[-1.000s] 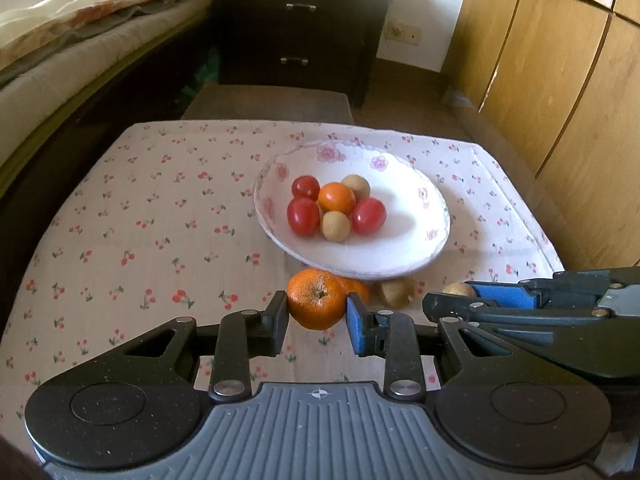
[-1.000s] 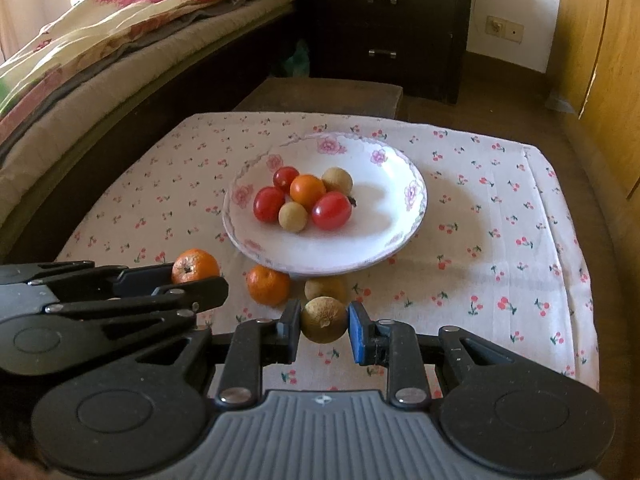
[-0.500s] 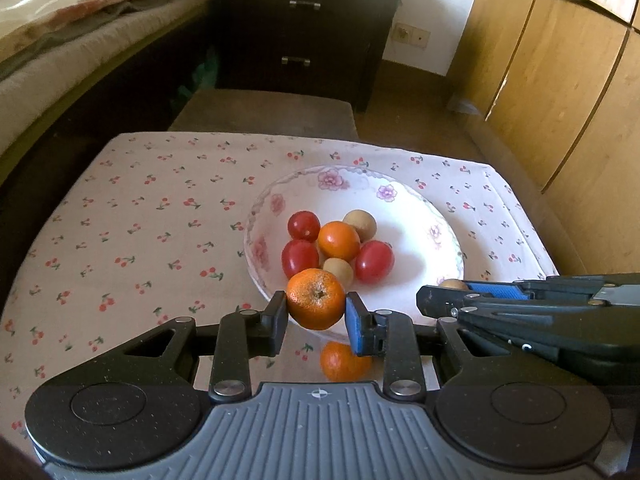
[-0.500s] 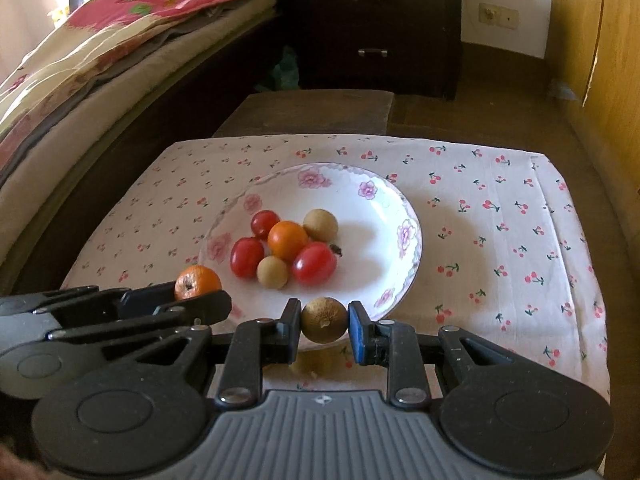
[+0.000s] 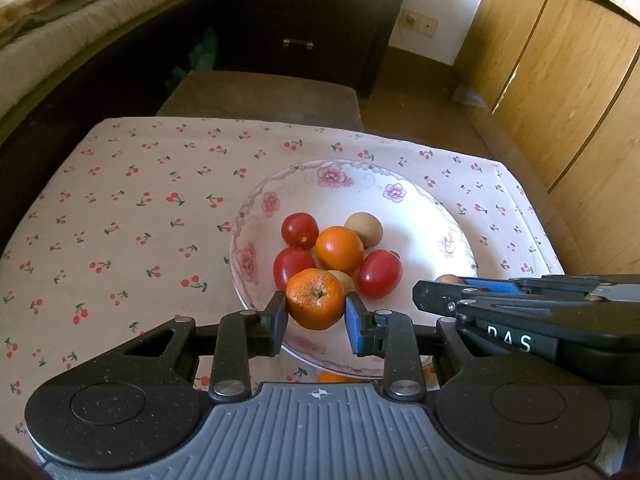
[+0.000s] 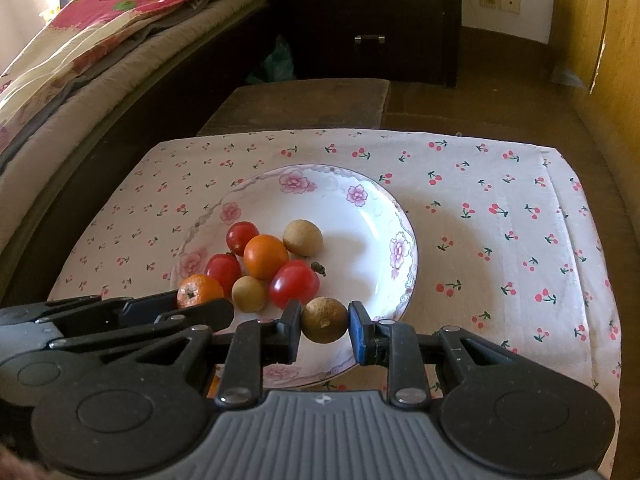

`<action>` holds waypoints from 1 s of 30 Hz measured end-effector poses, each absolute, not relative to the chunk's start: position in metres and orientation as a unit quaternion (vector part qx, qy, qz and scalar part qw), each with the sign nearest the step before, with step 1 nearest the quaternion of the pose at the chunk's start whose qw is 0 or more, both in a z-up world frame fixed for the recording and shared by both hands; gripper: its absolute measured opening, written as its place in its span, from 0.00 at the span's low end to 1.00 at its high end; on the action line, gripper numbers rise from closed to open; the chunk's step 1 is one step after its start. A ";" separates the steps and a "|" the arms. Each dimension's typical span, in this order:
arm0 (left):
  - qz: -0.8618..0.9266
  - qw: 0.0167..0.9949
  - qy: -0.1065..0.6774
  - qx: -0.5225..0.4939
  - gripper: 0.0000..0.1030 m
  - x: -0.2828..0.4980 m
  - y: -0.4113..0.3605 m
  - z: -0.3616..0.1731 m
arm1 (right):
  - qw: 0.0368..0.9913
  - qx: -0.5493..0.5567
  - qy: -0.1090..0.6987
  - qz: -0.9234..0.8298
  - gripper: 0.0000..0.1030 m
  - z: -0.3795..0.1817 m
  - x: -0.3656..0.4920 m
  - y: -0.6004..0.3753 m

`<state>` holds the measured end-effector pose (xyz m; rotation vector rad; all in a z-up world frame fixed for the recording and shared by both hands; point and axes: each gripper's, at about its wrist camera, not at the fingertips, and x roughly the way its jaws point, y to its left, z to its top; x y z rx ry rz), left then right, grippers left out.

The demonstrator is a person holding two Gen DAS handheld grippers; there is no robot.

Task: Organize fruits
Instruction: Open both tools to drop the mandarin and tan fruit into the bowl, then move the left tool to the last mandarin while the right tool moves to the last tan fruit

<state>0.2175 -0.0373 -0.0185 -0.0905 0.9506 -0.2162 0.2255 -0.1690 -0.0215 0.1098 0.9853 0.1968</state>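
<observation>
Held fruit, left: a small round orange mandarin with a dimpled skin [image 5: 316, 304] is pinched between the pads of the left gripper [image 5: 316, 314], over the near rim of the bowl.
Held fruit, right: a small round brown fruit with a rough skin [image 6: 325, 320] is pinched between the pads of the right gripper [image 6: 325, 326], also above the near rim.
Bowl: a shallow white ceramic bowl with a pink flower border [image 5: 424, 216] is seen to contain three red cherry tomatoes [image 5: 379, 273], one smooth orange fruit [image 5: 339, 249] and two tan round fruits [image 5: 363, 229].
Fruit left out: part of another orange fruit [image 5: 334, 378] is visible on the cloth, below the near rim.
Support: a white tablecloth printed with red cherries [image 5: 120, 208] is spread under the bowl.
Step in hand: both fruits are judged to be in carriage to the bowl, not yet released.
Next move: a lowering toward the open bowl floor is called for, then a parting of the fingers, clear of the piled fruit.
Pose: both grippers are held side by side, tilted steeply downward.
</observation>
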 end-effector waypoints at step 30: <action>-0.102 0.891 0.439 -0.053 0.50 0.204 -0.030 -0.003 | 0.883 0.064 0.457 0.087 0.31 -0.007 0.207 -0.171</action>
